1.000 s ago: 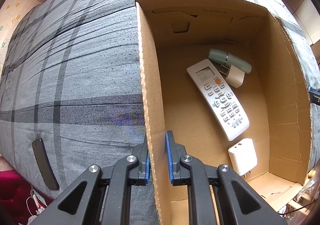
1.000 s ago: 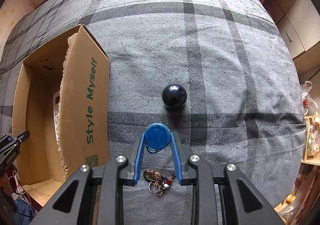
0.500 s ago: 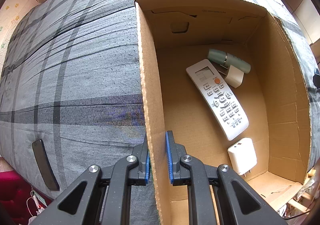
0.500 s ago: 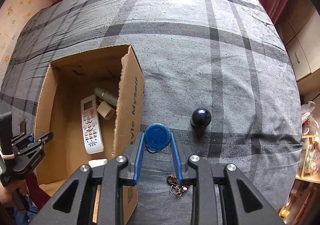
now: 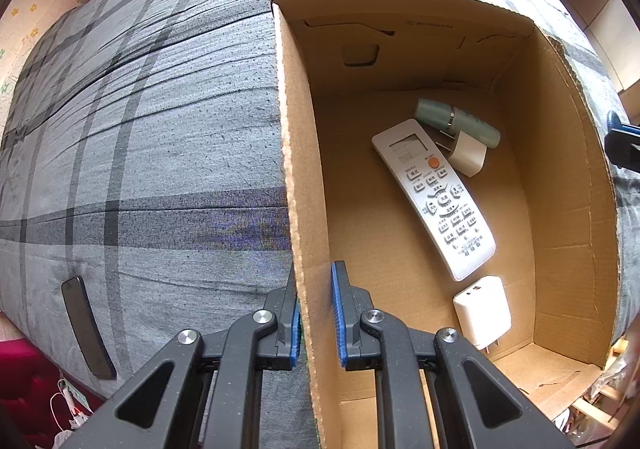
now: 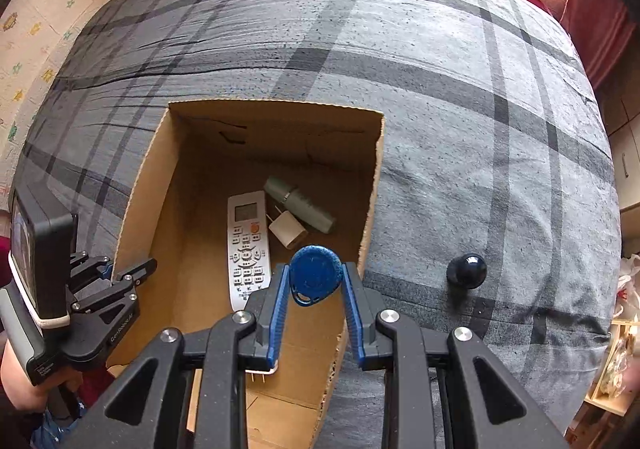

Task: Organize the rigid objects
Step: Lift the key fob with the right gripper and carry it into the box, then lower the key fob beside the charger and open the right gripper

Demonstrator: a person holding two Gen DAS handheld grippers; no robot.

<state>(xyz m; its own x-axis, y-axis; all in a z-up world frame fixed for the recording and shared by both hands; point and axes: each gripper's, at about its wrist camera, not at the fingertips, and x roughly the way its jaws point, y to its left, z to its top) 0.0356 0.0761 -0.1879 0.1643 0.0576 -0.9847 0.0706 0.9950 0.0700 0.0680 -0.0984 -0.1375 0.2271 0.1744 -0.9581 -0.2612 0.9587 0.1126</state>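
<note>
While jaws pinch box wall [image 5: 308, 209], fob [image 6: 316, 278] hangs above opening.

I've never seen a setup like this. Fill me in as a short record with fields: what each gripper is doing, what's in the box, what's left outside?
Setting: grey plaid bed cover
Left gripper: astride the cardboard box wall
Right gripper: shut on blue key fob, above the box
In box: white remote, pale green tube, two white chargers
Outside box: dark ball on the cover; black phone near its edge
</note>
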